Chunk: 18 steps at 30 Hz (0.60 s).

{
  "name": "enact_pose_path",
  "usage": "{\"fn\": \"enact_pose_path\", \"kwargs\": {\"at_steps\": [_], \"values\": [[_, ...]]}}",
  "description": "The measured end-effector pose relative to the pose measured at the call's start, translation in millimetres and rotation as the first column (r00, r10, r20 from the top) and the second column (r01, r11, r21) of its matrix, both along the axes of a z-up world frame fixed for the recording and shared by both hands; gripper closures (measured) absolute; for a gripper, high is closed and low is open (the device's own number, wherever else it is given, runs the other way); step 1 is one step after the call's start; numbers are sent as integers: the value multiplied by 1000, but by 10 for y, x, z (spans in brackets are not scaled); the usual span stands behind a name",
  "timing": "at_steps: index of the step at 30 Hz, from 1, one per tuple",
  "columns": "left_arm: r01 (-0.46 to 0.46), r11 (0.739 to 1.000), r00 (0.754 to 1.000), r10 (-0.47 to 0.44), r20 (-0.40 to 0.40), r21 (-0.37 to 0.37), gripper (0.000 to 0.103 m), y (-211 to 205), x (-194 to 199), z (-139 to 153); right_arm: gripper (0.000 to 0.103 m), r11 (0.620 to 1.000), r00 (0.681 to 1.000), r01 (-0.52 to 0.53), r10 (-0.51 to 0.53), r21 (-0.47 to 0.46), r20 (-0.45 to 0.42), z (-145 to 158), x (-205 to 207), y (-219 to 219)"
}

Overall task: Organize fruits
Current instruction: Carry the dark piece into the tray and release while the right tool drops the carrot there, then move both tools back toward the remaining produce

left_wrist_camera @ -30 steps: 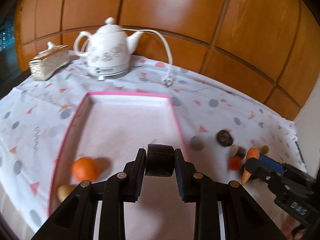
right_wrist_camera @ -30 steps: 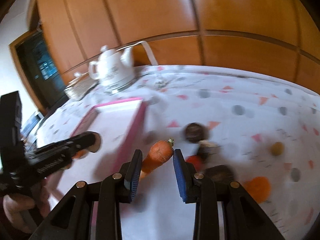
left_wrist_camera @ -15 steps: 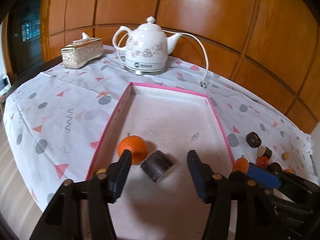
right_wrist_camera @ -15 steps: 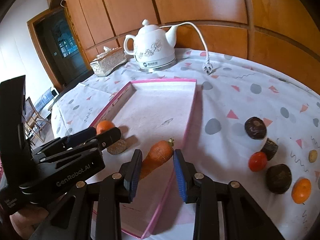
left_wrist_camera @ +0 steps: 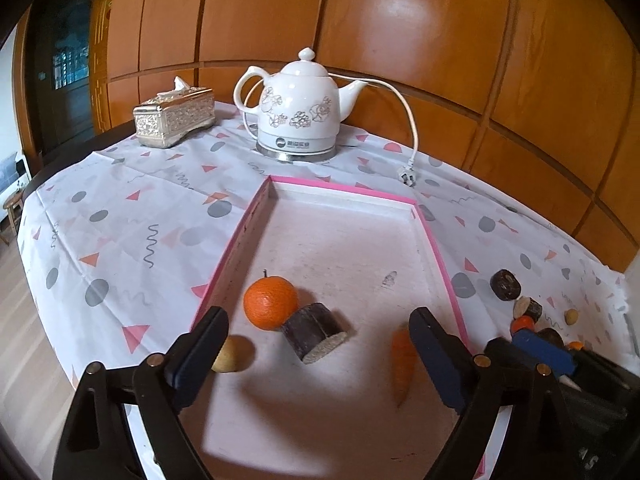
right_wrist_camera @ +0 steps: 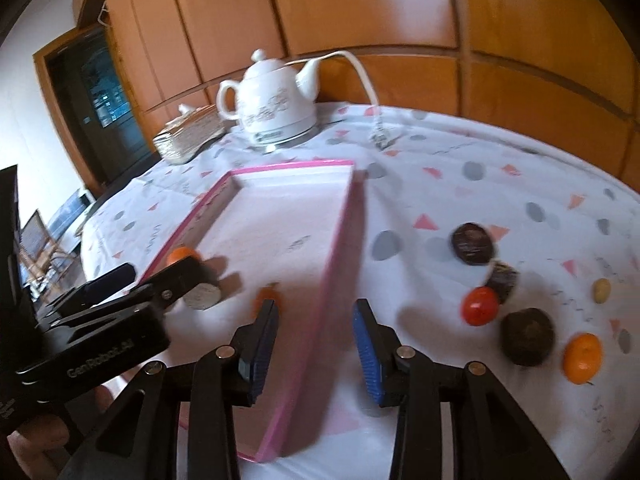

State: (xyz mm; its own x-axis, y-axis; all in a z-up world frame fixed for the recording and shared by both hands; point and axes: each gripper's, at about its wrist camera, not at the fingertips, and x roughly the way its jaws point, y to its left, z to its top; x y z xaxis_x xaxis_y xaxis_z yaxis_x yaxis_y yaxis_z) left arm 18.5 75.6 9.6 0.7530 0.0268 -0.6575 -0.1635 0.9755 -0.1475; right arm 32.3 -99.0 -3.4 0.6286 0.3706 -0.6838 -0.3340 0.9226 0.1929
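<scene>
A pink-rimmed tray [left_wrist_camera: 436, 248] holds an orange [left_wrist_camera: 271, 302], a dark cut chunk [left_wrist_camera: 314, 332], a small yellow fruit [left_wrist_camera: 231, 354] and a carrot [left_wrist_camera: 402, 360]. My left gripper [left_wrist_camera: 316, 354] is open and empty above the tray's near end. My right gripper [right_wrist_camera: 316, 346] is open and empty over the tray's right rim [right_wrist_camera: 340, 240]; the carrot [right_wrist_camera: 266, 298] lies just past its left finger. On the cloth to the right lie a red tomato [right_wrist_camera: 480, 306], dark fruits [right_wrist_camera: 472, 242], an orange [right_wrist_camera: 582, 358] and a small yellow fruit [right_wrist_camera: 601, 290].
A white electric kettle [left_wrist_camera: 298, 114] with its cord and plug [left_wrist_camera: 408, 176] stands behind the tray. A silver tissue box [left_wrist_camera: 174, 118] sits at the back left. Wooden panelling runs behind the table. The table edge drops off at the left.
My left gripper opened and released the dark chunk into the tray, then drew back. My right gripper opened and dropped the carrot into the tray.
</scene>
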Motion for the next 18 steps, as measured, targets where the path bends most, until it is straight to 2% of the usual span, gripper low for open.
{"fn": "enact_pose_path", "kwargs": {"at_steps": [10, 18], "values": [[53, 999, 999, -53, 12, -5, 11, -201, -19, 48, 64, 984, 983, 180, -179, -13, 27, 0, -14, -562], [135, 991, 991, -134, 25, -12, 11, -487, 30, 131, 64, 942, 942, 335, -335, -6, 14, -44, -123, -1179]]}}
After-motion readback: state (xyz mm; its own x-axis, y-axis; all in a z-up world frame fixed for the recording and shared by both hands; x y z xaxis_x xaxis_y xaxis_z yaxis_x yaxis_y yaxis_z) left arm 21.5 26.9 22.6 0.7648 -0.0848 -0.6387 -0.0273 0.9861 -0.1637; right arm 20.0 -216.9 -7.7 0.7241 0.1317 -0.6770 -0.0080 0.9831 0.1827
